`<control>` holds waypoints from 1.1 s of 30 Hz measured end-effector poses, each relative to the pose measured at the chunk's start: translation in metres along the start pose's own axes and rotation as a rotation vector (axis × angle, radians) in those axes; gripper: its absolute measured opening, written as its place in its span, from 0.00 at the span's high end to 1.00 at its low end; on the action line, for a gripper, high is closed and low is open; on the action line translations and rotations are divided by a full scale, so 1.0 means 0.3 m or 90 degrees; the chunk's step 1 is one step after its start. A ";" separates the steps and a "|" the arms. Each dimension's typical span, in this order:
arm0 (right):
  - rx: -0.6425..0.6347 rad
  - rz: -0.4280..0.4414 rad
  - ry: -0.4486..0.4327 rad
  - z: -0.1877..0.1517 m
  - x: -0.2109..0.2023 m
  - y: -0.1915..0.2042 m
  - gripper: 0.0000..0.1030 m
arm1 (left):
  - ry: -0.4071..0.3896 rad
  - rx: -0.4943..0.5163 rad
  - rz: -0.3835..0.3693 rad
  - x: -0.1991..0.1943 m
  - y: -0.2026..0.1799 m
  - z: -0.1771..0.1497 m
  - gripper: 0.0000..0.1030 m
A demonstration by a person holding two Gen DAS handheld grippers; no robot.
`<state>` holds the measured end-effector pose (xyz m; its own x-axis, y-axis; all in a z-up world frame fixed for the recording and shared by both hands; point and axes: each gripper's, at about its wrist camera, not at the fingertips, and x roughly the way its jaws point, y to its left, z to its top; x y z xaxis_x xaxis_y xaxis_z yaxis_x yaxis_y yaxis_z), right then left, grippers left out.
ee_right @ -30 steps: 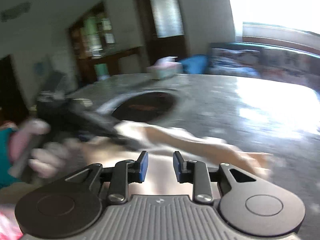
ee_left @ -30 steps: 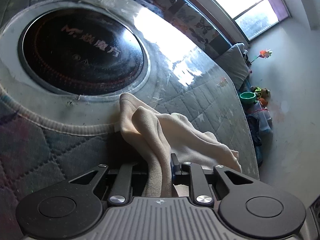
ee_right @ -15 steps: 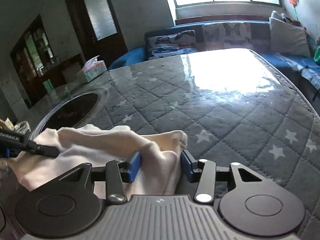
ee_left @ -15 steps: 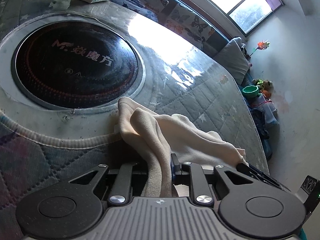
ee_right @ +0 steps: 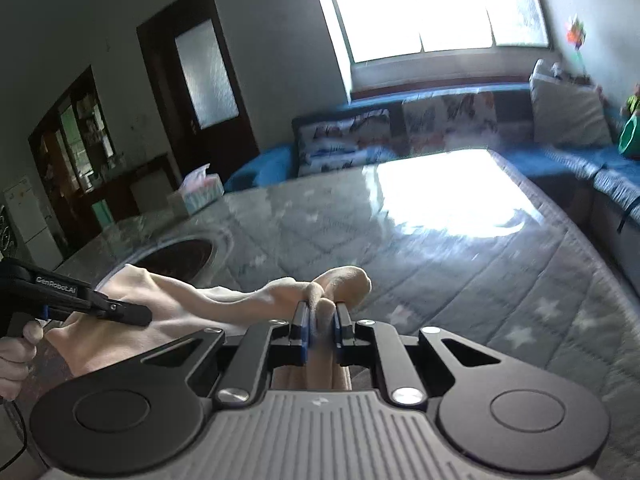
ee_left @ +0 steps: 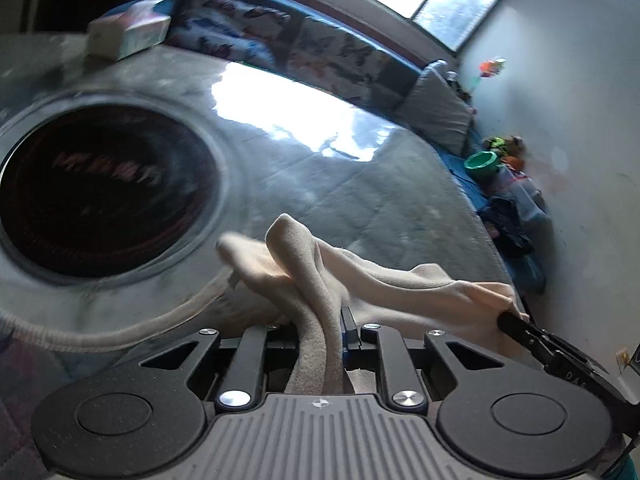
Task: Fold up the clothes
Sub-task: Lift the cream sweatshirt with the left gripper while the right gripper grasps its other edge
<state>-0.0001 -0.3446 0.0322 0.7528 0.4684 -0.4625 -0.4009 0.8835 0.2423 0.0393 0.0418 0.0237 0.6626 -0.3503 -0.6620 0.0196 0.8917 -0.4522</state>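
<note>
A cream garment point(ee_left: 360, 280) hangs between both grippers above the quilted grey table. My left gripper point(ee_left: 320, 320) is shut on one bunched end of it. My right gripper point(ee_right: 320, 316) is shut on the other end point(ee_right: 340, 284). The cloth sags between them point(ee_right: 224, 300). The right gripper's tip shows at the lower right of the left wrist view point(ee_left: 516, 326); the left gripper shows at the left of the right wrist view point(ee_right: 120, 312).
A black round induction hob point(ee_left: 100, 188) is set in the table at the left. A tissue box point(ee_left: 128, 34) stands at the table's far edge. A blue sofa with cushions point(ee_right: 440, 120) runs behind the table under the window. A green bowl point(ee_left: 482, 162) lies beyond the table.
My right gripper has closed on the garment's end. Both grippers have lifted the cloth off the table. The left gripper kept its hold.
</note>
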 end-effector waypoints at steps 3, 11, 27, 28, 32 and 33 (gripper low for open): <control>-0.016 -0.025 -0.025 0.030 -0.056 -0.011 0.90 | -0.003 0.026 -0.016 0.017 -0.059 0.021 0.83; -0.039 -0.111 -0.082 0.121 -0.168 -0.076 0.90 | -0.005 0.078 -0.065 0.093 -0.222 0.061 0.83; -0.053 -0.209 -0.097 0.220 -0.146 -0.216 0.90 | -0.001 0.133 -0.093 0.248 -0.426 0.116 0.83; -0.050 -0.209 -0.096 0.219 -0.135 -0.226 0.90 | 0.000 0.135 -0.092 0.255 -0.431 0.118 0.83; -0.049 -0.212 -0.089 0.218 -0.102 -0.252 0.90 | 0.005 0.134 -0.083 0.287 -0.437 0.127 0.83; -0.048 -0.213 -0.087 0.218 -0.094 -0.260 0.90 | 0.006 0.133 -0.081 0.295 -0.437 0.129 0.83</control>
<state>0.0440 -0.4265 0.0823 0.9097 0.1541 -0.3855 -0.1543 0.9876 0.0307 0.1245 -0.0950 0.0476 0.6372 -0.4661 -0.6138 0.2582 0.8795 -0.3999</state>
